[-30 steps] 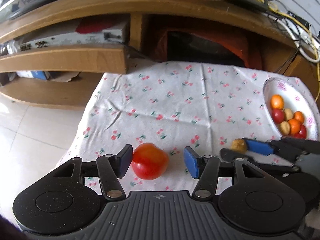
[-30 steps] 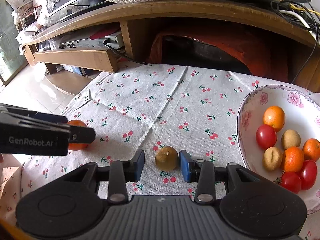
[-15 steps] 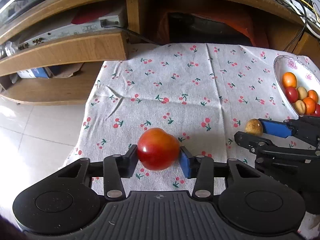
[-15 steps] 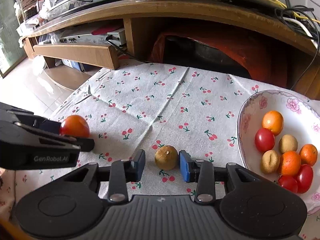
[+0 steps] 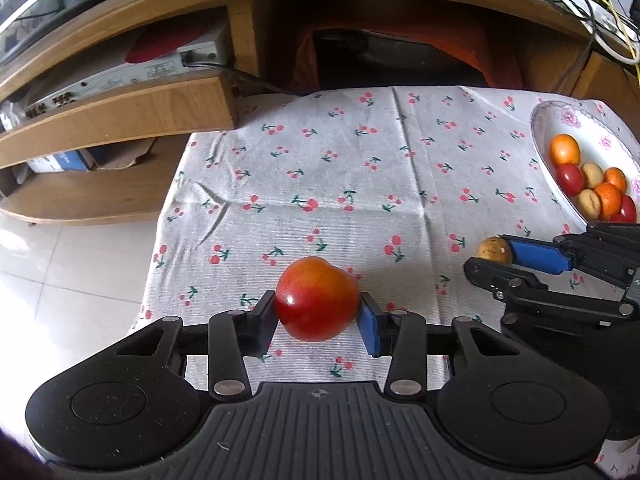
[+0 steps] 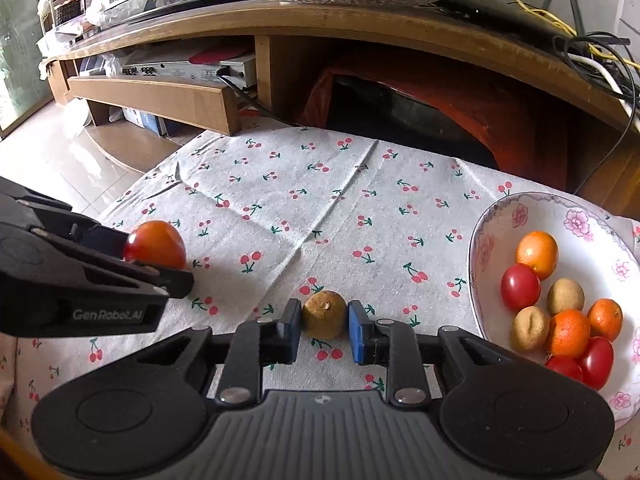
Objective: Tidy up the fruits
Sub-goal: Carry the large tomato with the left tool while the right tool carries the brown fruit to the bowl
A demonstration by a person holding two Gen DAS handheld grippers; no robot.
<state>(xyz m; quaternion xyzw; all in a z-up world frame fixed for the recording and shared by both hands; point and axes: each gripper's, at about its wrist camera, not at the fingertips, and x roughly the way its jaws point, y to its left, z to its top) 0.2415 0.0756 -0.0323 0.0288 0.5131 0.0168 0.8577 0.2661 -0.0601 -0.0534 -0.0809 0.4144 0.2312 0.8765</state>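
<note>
jaws of the left gripper (image 5: 318, 316) pinch a red-orange tomato (image 5: 317, 304), seemingly raised off the cherry-print surface (image 5: 360, 184). jaws of the right gripper (image 6: 324, 326) flank a small brown fruit (image 6: 324, 314), touching or nearly so; i cannot tell which. farther right, the floral bowl (image 6: 496, 216) holds eight fruits; these two remain.

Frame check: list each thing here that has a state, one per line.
Left gripper: shut on the tomato, lifted off the cloth.
Right gripper: closed around the brown fruit; whether it is lifted, cannot tell.
Bowl: upright on the cloth, holding oranges, tomatoes and brown fruits.
</note>
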